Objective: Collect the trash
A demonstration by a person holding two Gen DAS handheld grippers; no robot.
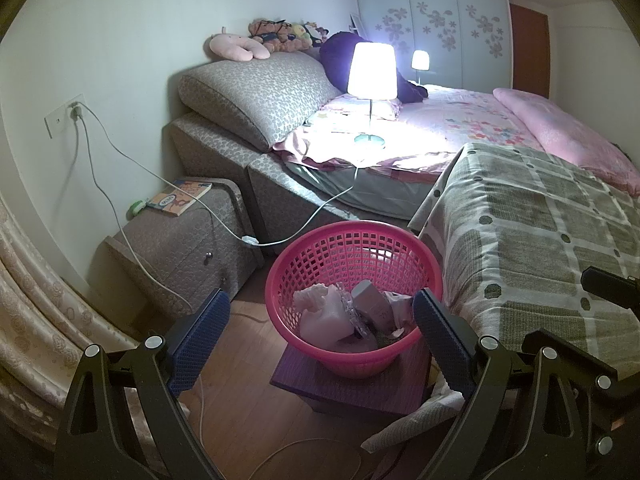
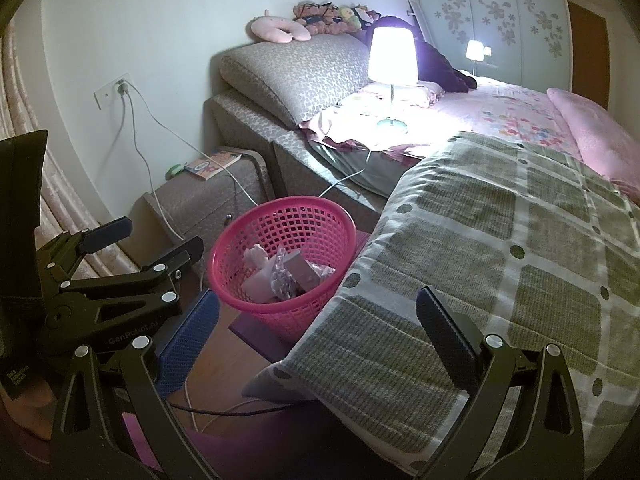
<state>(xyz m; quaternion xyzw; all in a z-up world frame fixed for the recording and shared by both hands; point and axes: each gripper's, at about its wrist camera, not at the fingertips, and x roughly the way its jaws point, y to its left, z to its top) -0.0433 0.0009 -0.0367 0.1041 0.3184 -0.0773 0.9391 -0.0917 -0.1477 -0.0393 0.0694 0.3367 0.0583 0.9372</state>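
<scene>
A pink mesh basket (image 1: 352, 226) stands on a low purple stool (image 1: 344, 390) between the nightstand and the bed. Crumpled tissue (image 1: 320, 316), a small grey box (image 1: 372, 300) and clear wrapping lie inside it. My left gripper (image 1: 323, 296) hangs open just in front of the basket, holding nothing. In the right wrist view the basket (image 2: 280, 322) sits left of centre with the trash (image 2: 280, 272) in it. My right gripper (image 2: 318, 298) is open and empty over the quilt's corner, and the left gripper (image 2: 164, 234) is beside the basket.
A bed with a checked quilt (image 1: 532, 240) fills the right side. A lit lamp (image 1: 372, 68) stands on the bed, and its cord (image 1: 320, 208) runs past the basket to a wall socket (image 1: 66, 116). A nightstand (image 1: 180, 240) carries a book (image 1: 180, 200). Curtain (image 1: 36, 320) hangs at the left.
</scene>
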